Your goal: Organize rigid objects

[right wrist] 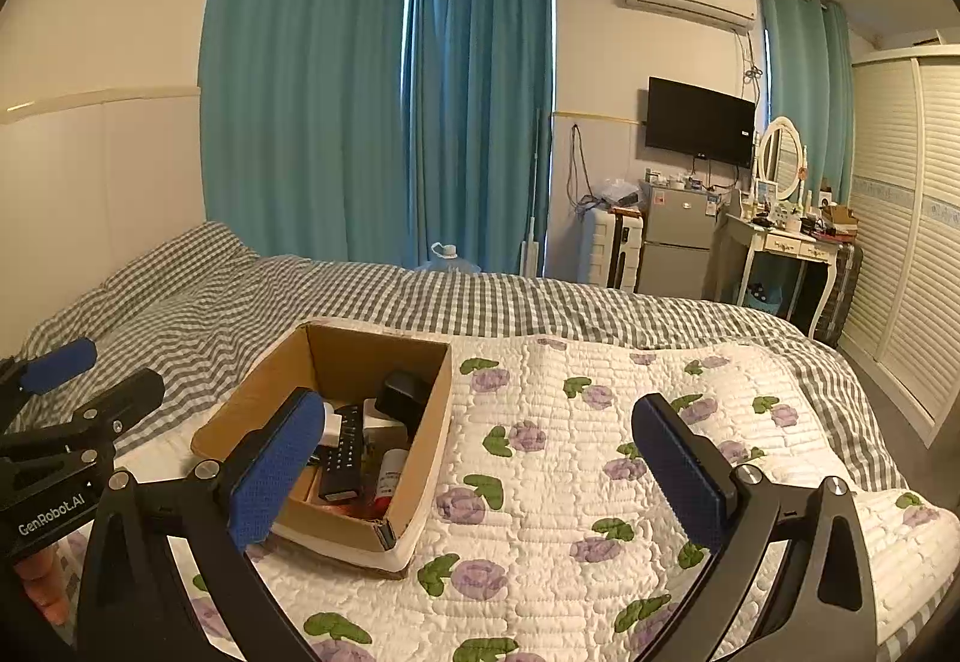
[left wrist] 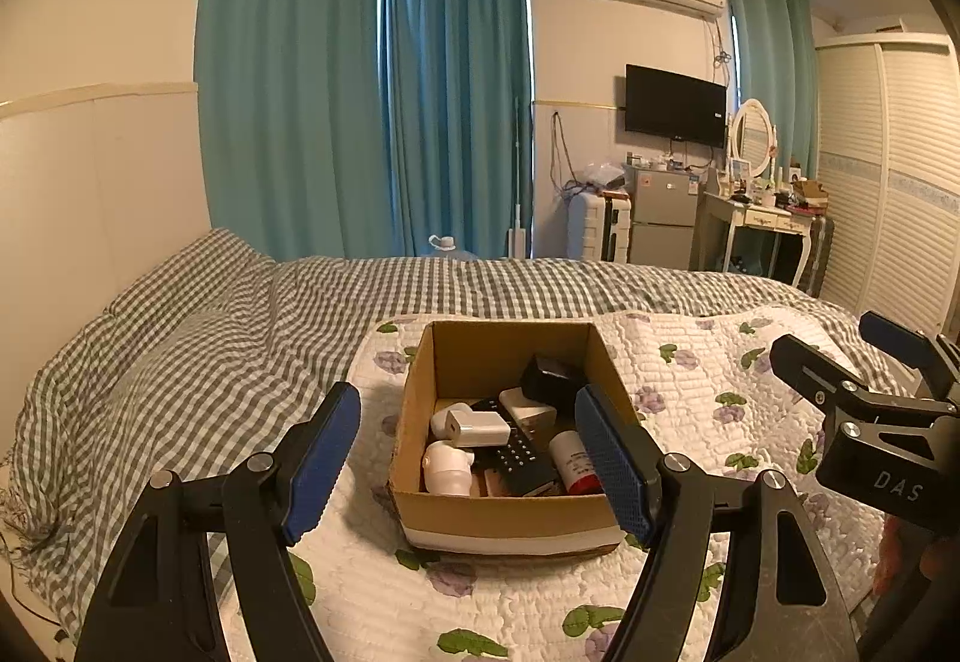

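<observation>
An open cardboard box (left wrist: 504, 518) stands on the floral quilt, just ahead of my left gripper (left wrist: 468, 461). Inside it lie a black remote (left wrist: 522, 461), a white charger (left wrist: 480, 428), a white rounded item (left wrist: 447, 467), a black adapter (left wrist: 549, 377) and a red-and-white bottle (left wrist: 573, 461). The left gripper is open and holds nothing. In the right wrist view the box (right wrist: 414, 500) sits ahead and to the left, with the remote (right wrist: 343, 452) in view. My right gripper (right wrist: 477, 473) hovers open over bare quilt. Each gripper shows in the other's view: right gripper (left wrist: 840, 353), left gripper (right wrist: 90, 380).
The floral quilt (right wrist: 570, 452) covers the near part of a bed with a grey checked sheet (left wrist: 198, 362). Beyond the bed are teal curtains (left wrist: 360, 110), a water jug (left wrist: 444, 245), a small fridge (left wrist: 663, 218), a dressing table (left wrist: 759, 218) and a louvred wardrobe (left wrist: 894, 182).
</observation>
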The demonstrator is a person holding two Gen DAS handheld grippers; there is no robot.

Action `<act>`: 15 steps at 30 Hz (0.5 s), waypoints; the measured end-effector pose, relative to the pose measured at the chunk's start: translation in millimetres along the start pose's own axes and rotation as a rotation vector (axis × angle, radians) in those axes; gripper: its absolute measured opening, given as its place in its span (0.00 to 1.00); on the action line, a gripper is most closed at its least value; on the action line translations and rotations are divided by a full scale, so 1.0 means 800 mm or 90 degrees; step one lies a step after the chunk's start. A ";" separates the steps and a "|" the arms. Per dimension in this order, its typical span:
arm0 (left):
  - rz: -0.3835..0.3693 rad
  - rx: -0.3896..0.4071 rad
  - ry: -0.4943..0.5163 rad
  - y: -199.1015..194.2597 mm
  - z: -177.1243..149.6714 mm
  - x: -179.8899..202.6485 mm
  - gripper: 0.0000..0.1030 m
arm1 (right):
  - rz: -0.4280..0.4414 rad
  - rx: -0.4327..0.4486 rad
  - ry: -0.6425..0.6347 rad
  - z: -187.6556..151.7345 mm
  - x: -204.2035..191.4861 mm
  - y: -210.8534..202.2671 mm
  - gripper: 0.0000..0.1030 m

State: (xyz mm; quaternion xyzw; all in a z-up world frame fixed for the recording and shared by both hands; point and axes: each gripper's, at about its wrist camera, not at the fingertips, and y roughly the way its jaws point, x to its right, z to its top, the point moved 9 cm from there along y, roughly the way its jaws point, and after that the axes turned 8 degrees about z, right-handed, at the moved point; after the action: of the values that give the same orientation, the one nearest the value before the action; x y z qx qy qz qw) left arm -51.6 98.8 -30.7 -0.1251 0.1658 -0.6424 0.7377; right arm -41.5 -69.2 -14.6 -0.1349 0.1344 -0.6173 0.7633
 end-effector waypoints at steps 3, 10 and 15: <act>0.000 -0.001 0.002 0.000 -0.001 0.000 0.75 | -0.003 -0.004 -0.001 0.001 -0.001 0.003 1.00; -0.002 -0.002 0.003 0.001 -0.003 0.001 0.75 | -0.003 -0.010 -0.001 -0.004 -0.004 0.007 1.00; 0.000 -0.003 0.005 0.000 -0.003 0.002 0.75 | -0.003 -0.011 0.000 -0.005 -0.004 0.007 1.00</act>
State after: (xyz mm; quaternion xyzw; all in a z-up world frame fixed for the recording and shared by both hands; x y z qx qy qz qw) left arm -52.4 97.7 -33.0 -0.1241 0.1701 -0.6422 0.7370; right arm -38.4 -65.2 -20.4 -0.1413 0.1395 -0.6178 0.7608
